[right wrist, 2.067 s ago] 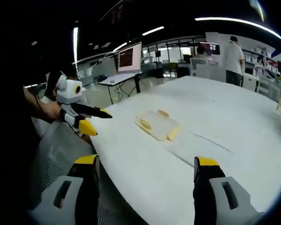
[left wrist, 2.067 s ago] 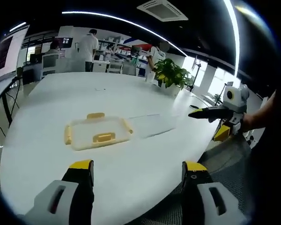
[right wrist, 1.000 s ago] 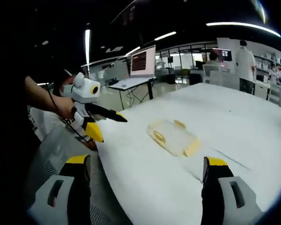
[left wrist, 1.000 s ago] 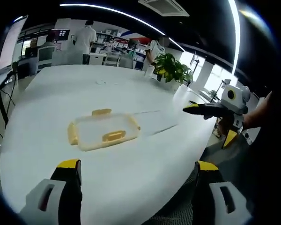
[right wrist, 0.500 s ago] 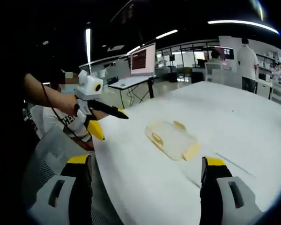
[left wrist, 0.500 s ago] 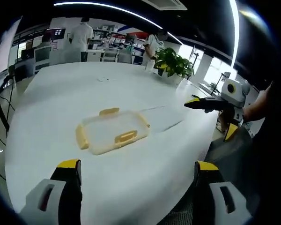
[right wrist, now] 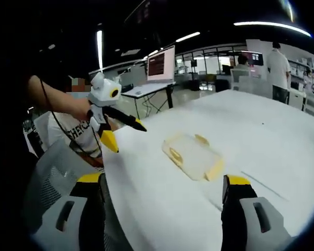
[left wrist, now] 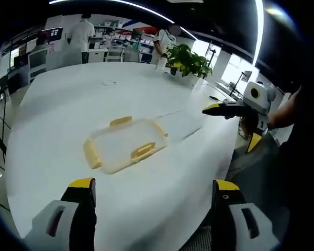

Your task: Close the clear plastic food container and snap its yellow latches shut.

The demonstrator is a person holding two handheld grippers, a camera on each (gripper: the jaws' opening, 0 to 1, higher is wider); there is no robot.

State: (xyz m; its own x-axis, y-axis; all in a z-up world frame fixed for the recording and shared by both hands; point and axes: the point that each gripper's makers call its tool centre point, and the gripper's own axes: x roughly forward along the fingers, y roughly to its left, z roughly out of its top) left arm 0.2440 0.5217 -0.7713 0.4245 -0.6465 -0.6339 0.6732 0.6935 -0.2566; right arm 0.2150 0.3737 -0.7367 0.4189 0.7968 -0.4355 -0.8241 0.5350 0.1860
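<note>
Two grippers hover over a white table point(left wrist: 68, 99), both with jaws spread wide and holding nothing. The clear container point(left wrist: 124, 145) lies flat on the table, its yellow latches point(left wrist: 143, 151) around the rim, well apart from the left gripper point(left wrist: 153, 196) and the right gripper point(right wrist: 162, 191). A potted plant point(left wrist: 187, 61) stands at the table's far edge.

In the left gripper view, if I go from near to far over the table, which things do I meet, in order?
The left tool with its open yellow-tipped jaws → the clear plastic container with yellow latches → the potted green plant at the far edge of the white table → people standing at the desks behind.
</note>
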